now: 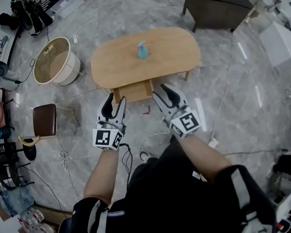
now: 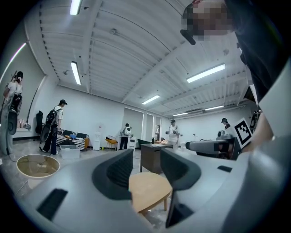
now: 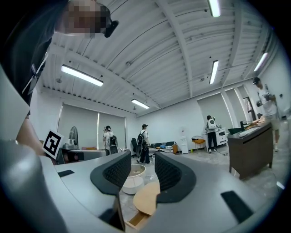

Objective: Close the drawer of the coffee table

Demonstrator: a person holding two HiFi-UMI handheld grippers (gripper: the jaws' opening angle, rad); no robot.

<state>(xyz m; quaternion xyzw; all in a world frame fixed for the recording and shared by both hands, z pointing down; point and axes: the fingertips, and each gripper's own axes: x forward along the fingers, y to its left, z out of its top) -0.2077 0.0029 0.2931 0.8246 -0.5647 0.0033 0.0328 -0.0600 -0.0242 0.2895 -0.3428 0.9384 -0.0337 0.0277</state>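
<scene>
The head view shows the drawer (image 1: 132,91) pulled out from the near side of the table (image 1: 171,53), with a blue spray bottle (image 1: 142,50) on top. The left tongs (image 1: 115,104) and right tongs (image 1: 162,94) are held near the drawer's front — jaws apart, nothing between them. Only the right gripper view catches the open drawer's corner, low down, with a round white tub (image 3: 133,178) beyond. The left gripper view shows just the tabletop, a dark cabinet (image 2: 152,157) behind it — and people (image 2: 57,125) standing far off.
</scene>
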